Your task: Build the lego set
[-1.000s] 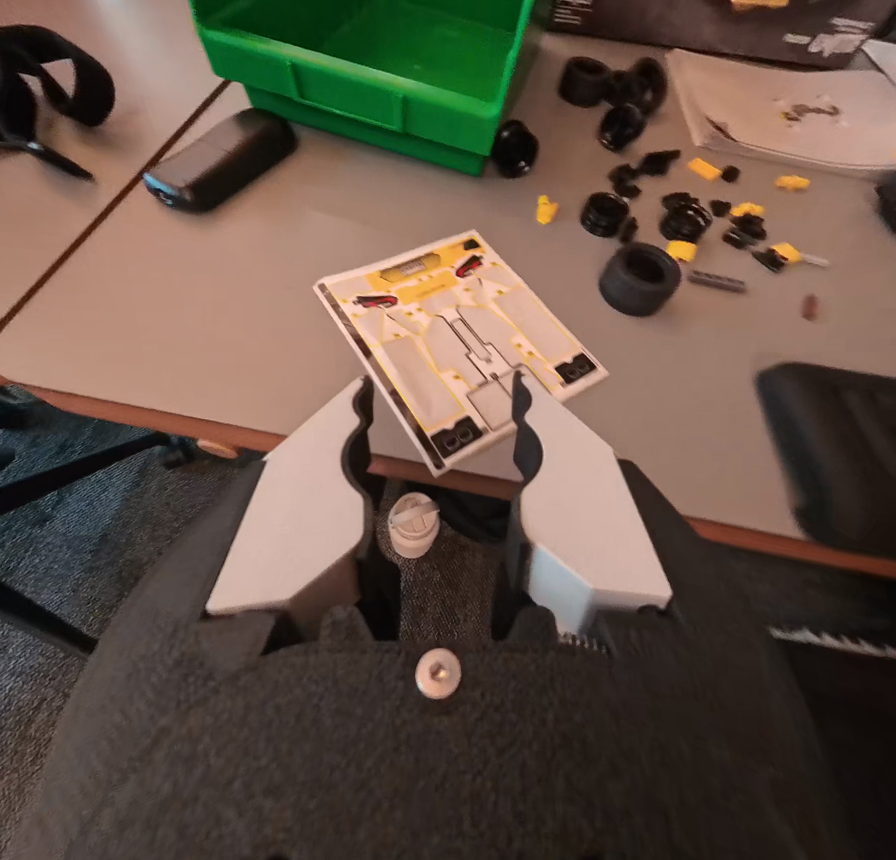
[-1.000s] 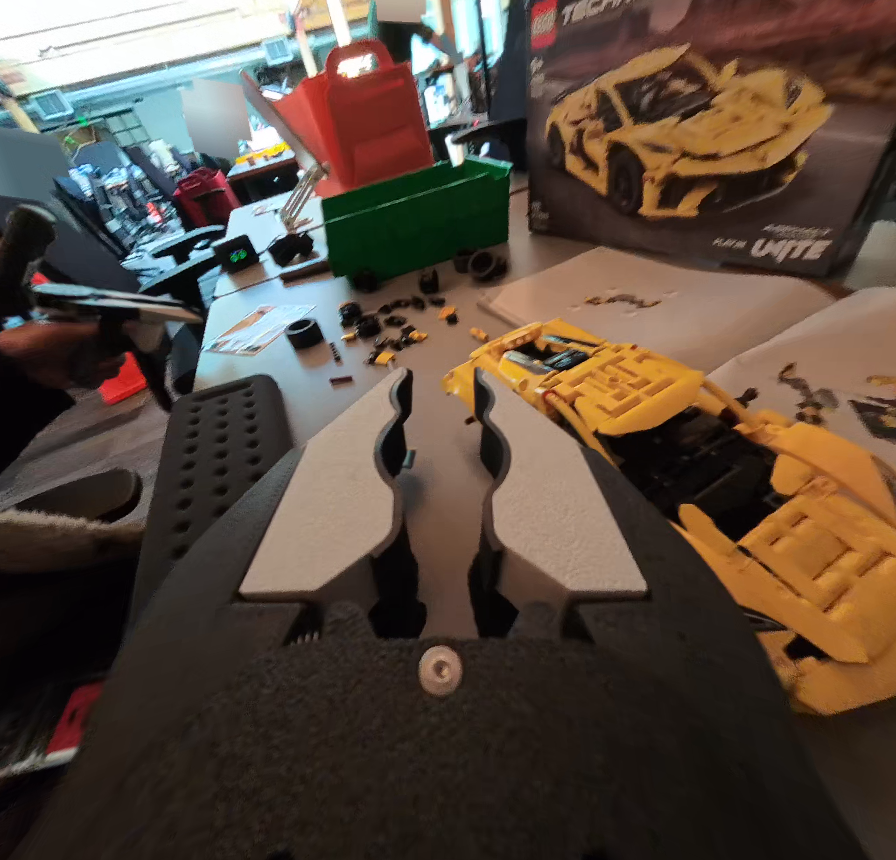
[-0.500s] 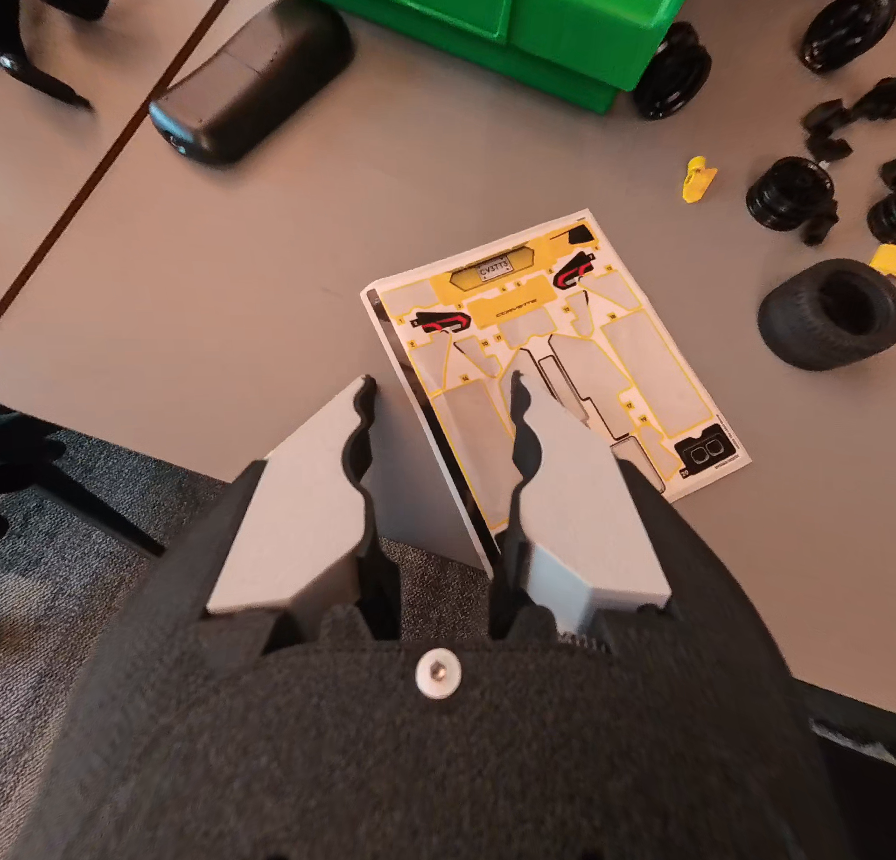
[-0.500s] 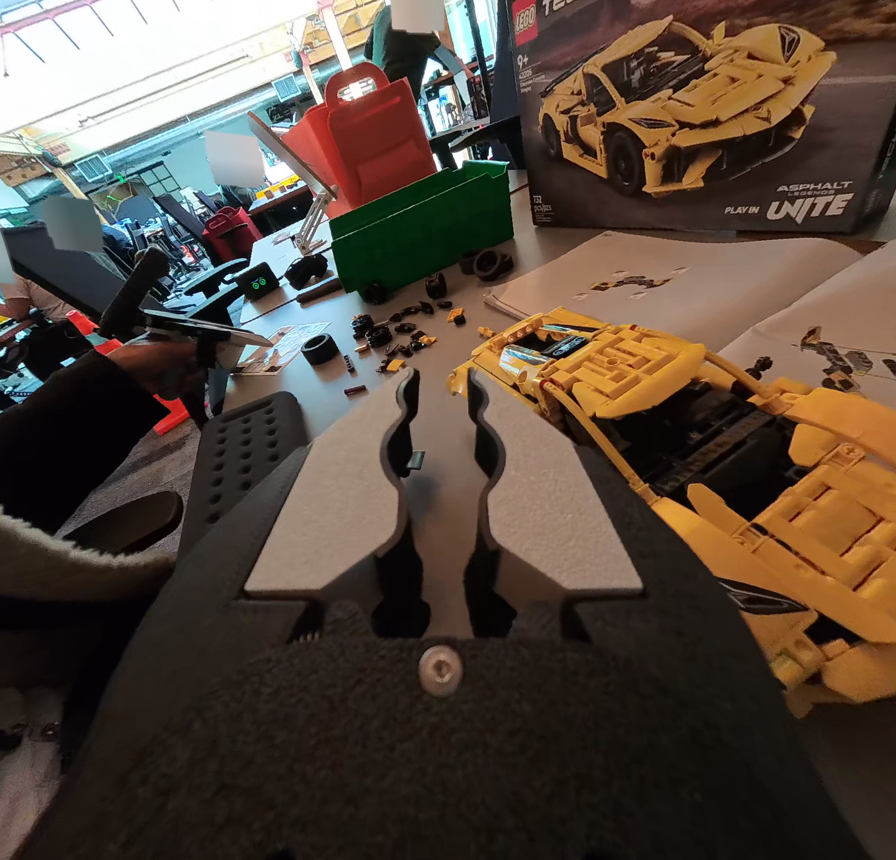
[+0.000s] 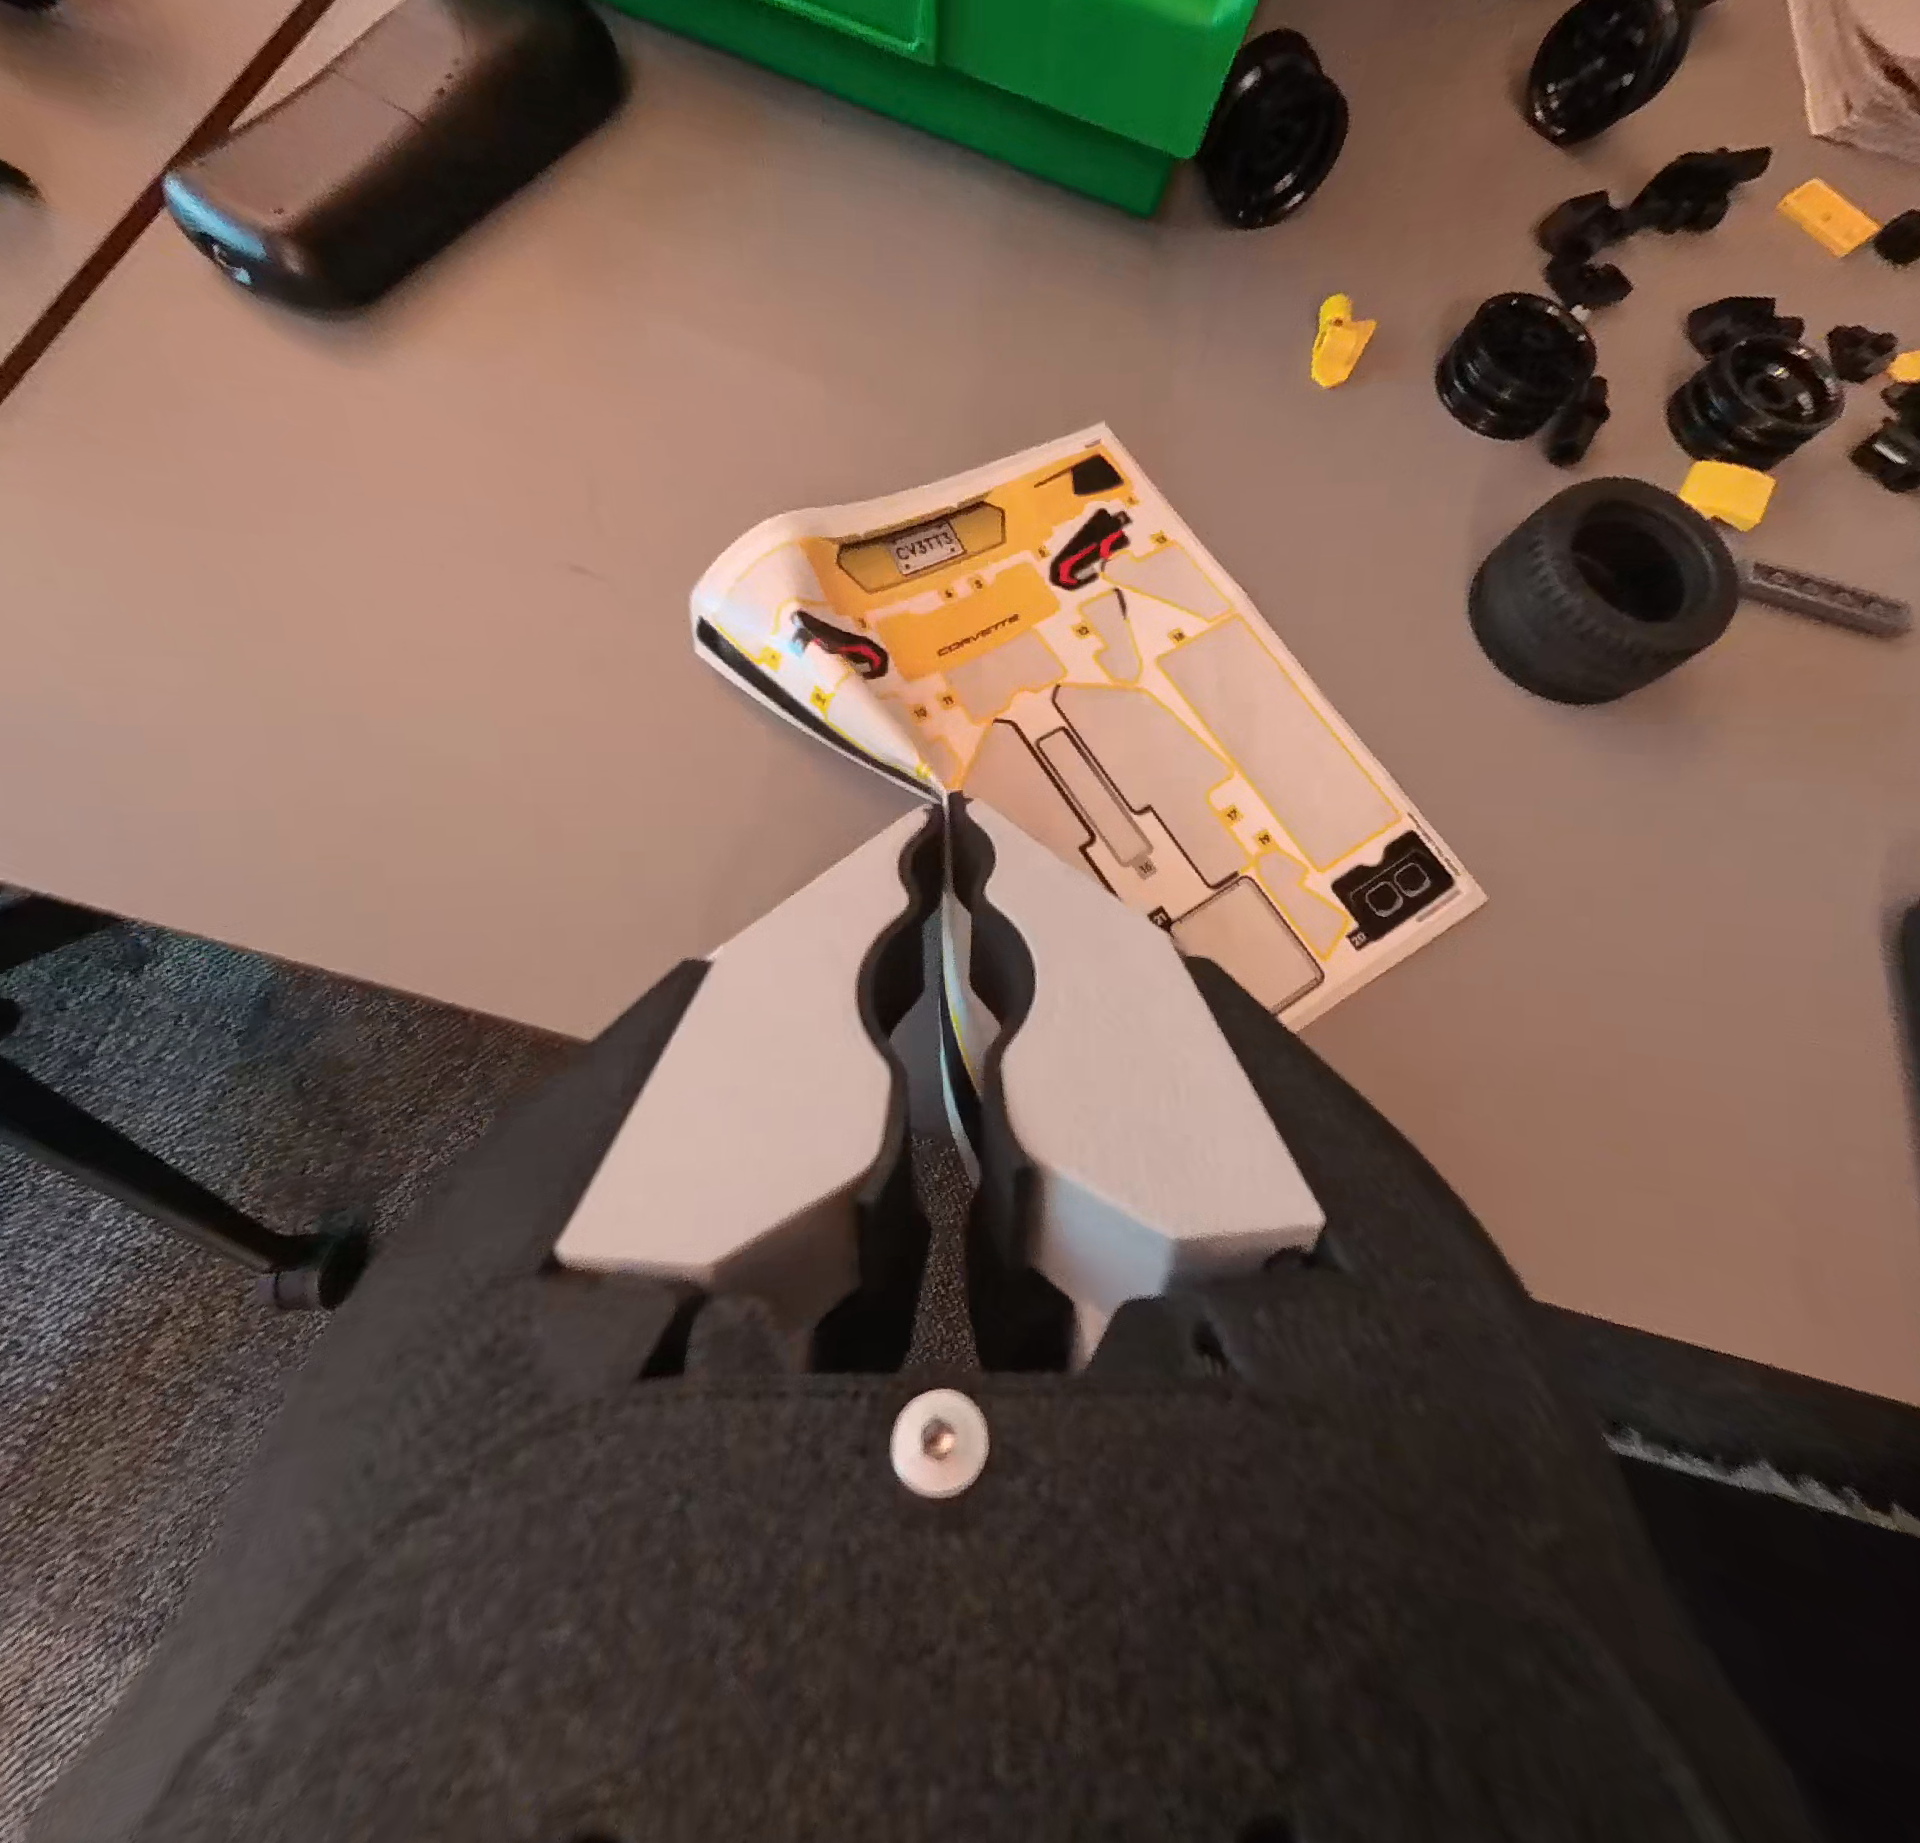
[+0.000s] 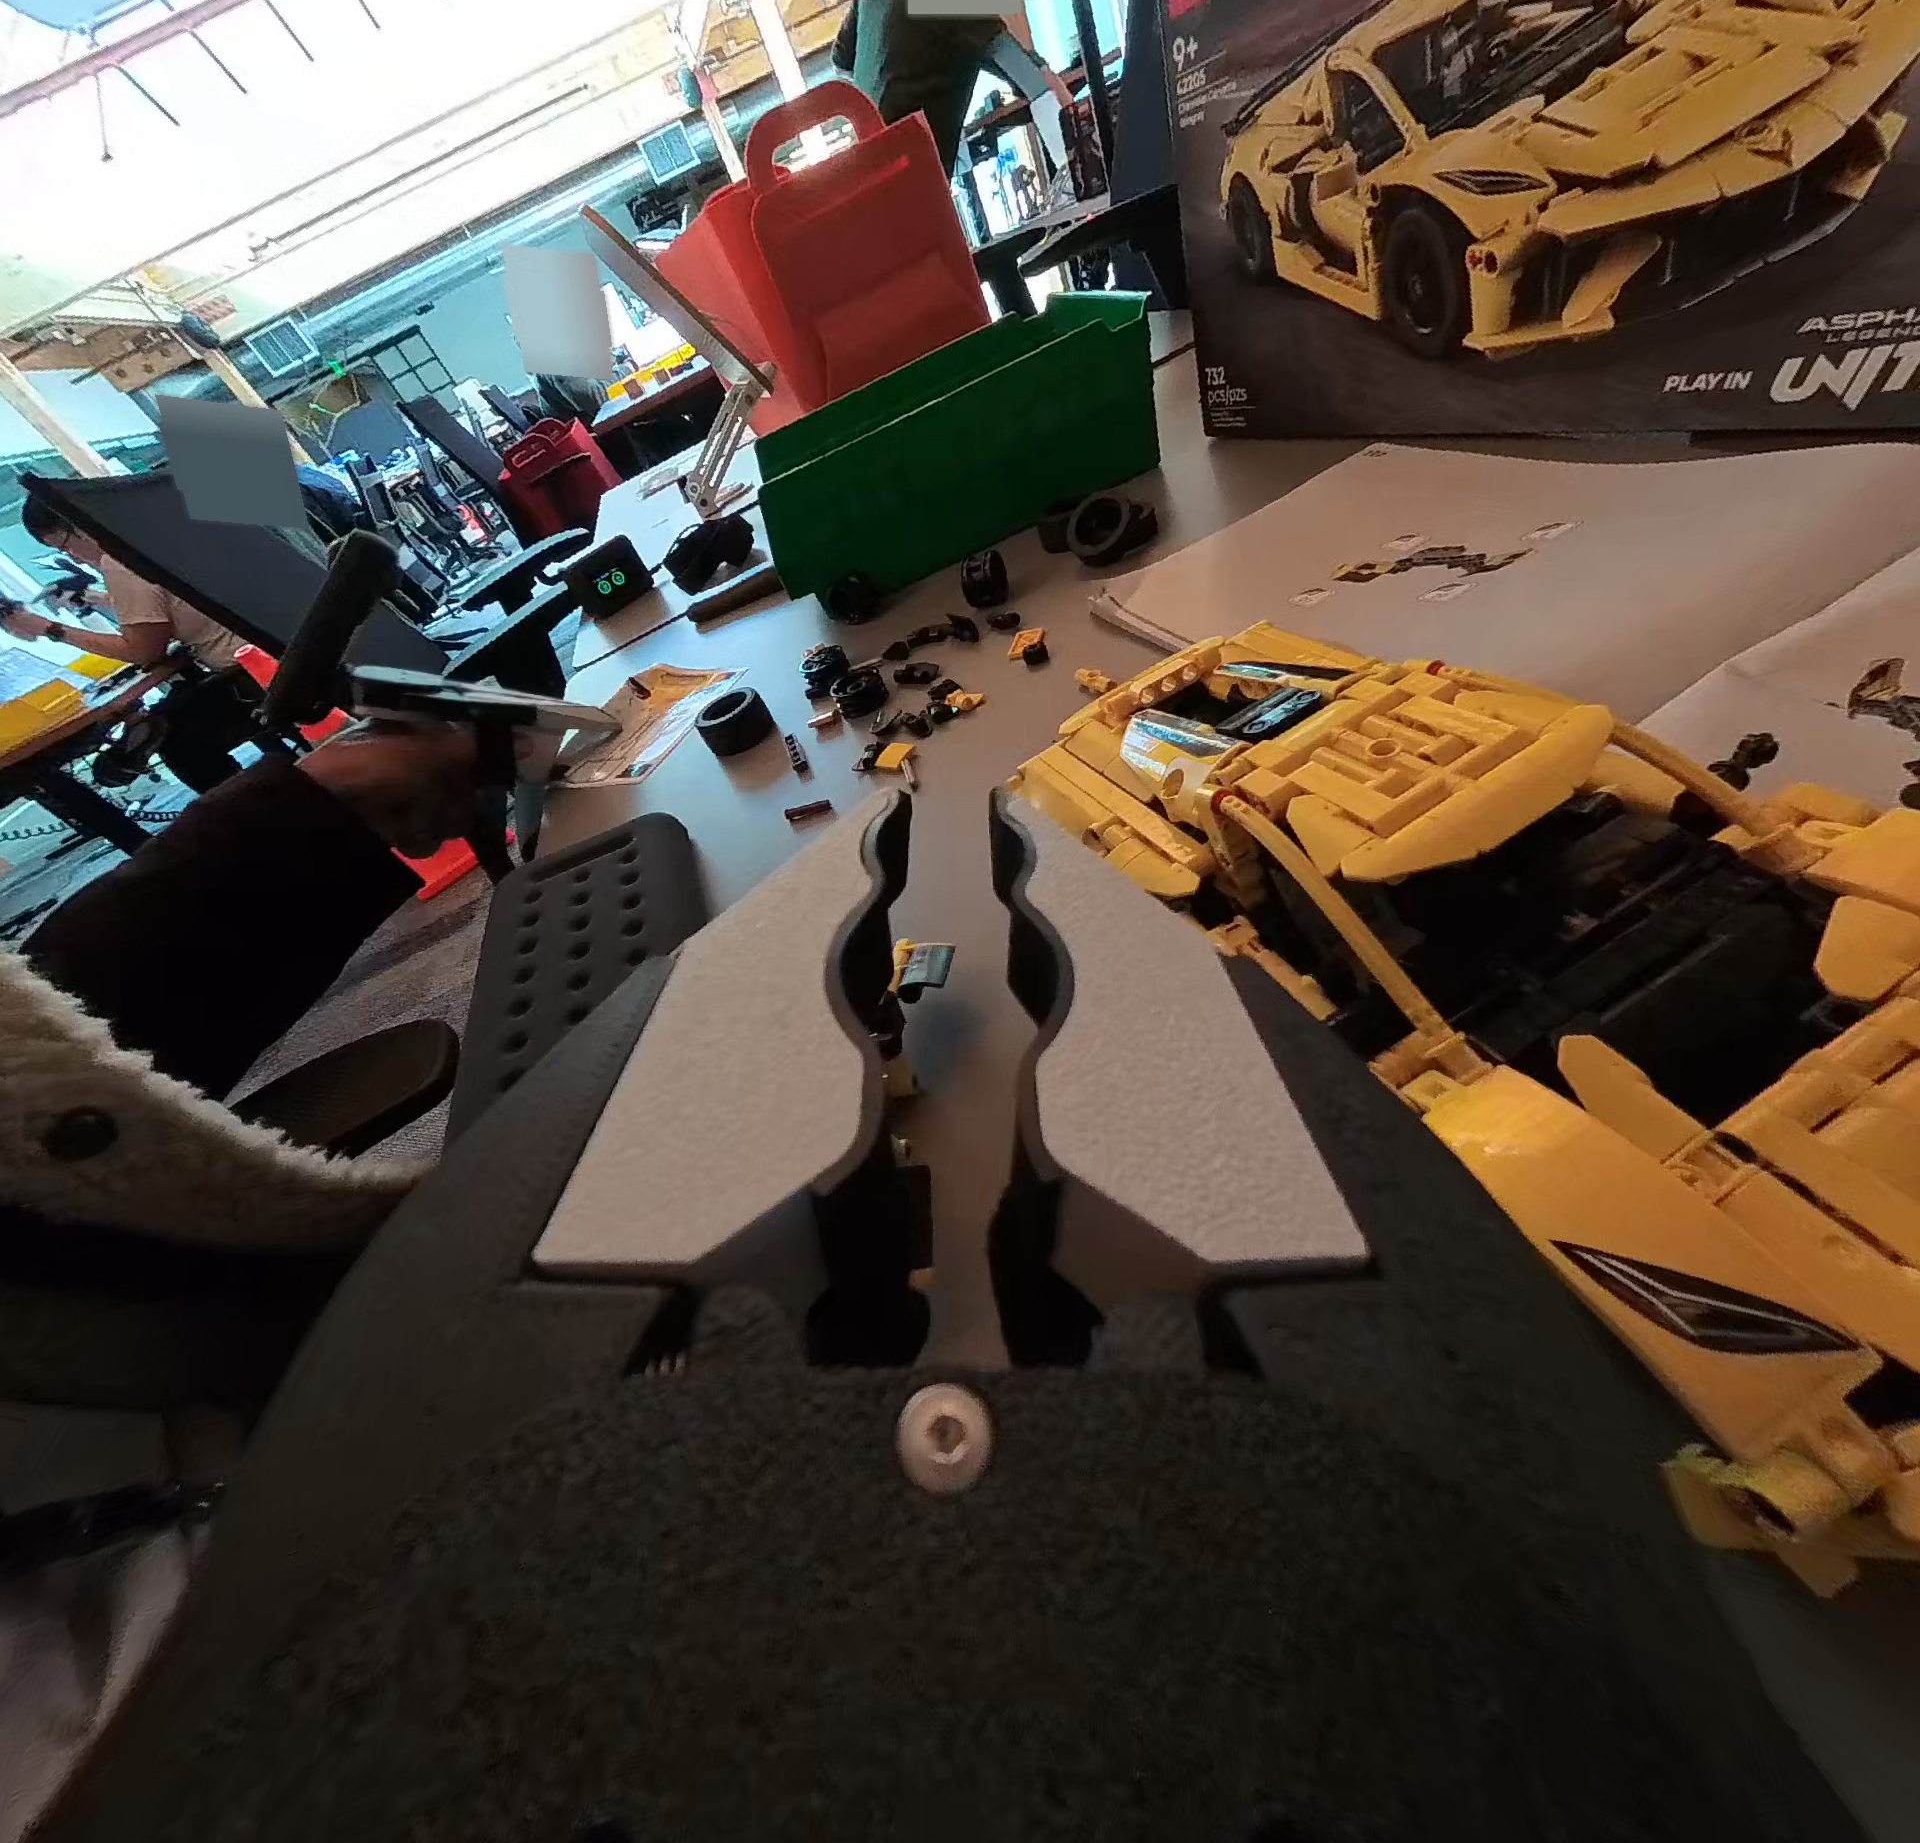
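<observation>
The left gripper (image 5: 943, 817) is pinched tight on the near edge of the thin paper sticker sheet with yellow and grey decals (image 5: 1132, 713) — its left side curls up off the grey tabletop (image 5: 416, 546). A hard pull could crease or tear it, or drag it into the black rubber tyre (image 5: 1605, 588). The right gripper (image 6: 945, 806) hovers narrowly parted and empty beside the part-built yellow brick car (image 6: 1455, 920) — a careless swing could knock it.
</observation>
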Available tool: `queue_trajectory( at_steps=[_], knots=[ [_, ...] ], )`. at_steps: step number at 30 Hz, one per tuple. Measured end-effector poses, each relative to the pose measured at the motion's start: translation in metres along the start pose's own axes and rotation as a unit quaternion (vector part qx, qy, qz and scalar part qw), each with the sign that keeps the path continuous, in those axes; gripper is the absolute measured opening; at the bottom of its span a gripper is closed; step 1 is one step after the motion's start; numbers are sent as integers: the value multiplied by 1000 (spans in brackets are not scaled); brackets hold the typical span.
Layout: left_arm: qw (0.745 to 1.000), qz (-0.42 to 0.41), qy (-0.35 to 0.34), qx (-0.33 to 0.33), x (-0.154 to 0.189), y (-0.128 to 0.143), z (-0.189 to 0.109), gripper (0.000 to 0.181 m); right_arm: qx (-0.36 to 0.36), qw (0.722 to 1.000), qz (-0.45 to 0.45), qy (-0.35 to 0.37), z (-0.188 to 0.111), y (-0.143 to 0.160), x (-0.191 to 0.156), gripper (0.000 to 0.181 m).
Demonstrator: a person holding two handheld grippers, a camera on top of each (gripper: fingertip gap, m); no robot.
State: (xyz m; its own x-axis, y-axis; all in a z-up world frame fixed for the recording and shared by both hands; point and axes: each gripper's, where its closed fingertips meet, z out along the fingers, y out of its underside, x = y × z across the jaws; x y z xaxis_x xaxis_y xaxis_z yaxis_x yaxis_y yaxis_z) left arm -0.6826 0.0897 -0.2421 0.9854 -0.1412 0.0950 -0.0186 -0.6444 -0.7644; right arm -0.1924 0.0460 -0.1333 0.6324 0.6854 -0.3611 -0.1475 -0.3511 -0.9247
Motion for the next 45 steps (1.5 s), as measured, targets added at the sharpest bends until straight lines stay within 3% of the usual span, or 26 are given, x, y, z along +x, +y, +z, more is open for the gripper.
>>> queue_trajectory(
  at_steps=[4, 8, 15, 18, 20, 23, 26, 31, 34, 36, 40, 42, 45],
  knots=[
    [998, 25, 54, 21, 23, -7, -7, 0, 4, 1000, 2, -9, -1, -2, -3, 13],
    [978, 39, 164, 121, 78, -45, -38, 0, 18, 998, -8, -59, 3, -14, -26, 18],
    [890, 31, 369, 266, 185, -121, -130, 0, -86, 982, -6, -165, 55, -21, -102, 55],
    [849, 4, 444, 285, 227, -134, -152, 0, -92, 973, 7, -212, 80, -27, -132, 55],
    [821, -10, 497, 281, 256, -136, -160, 0, -84, 959, 54, -265, 89, -33, -151, 51],
    [806, -14, 531, 261, 292, -130, -154, 0, -81, 937, 112, -321, 92, -36, -162, 33],
    [813, 2, 530, 242, 315, -121, -141, 3, -71, 912, 159, -372, 81, -38, -160, 0],
    [841, -23, 477, 255, 302, -124, -120, 20, -40, 910, 225, -345, 64, -37, -120, 0],
    [841, -52, 481, 242, 297, -116, -109, 28, -9, 902, 253, -348, 51, -44, -103, 0],
    [821, -78, 522, 216, 309, -105, -107, 32, -9, 893, 267, -361, 45, -46, -100, 0],
    [754, -131, 628, 140, 335, -81, -108, 35, 0, 871, 269, -411, 30, -54, -107, 0],
    [720, -159, 663, 131, 341, -80, -114, 35, -5, 873, 264, -410, 29, -54, -107, 0],
    [704, -162, 680, 125, 348, -79, -118, 35, -7, 874, 261, -411, 28, -52, -106, 0]
  ],
)
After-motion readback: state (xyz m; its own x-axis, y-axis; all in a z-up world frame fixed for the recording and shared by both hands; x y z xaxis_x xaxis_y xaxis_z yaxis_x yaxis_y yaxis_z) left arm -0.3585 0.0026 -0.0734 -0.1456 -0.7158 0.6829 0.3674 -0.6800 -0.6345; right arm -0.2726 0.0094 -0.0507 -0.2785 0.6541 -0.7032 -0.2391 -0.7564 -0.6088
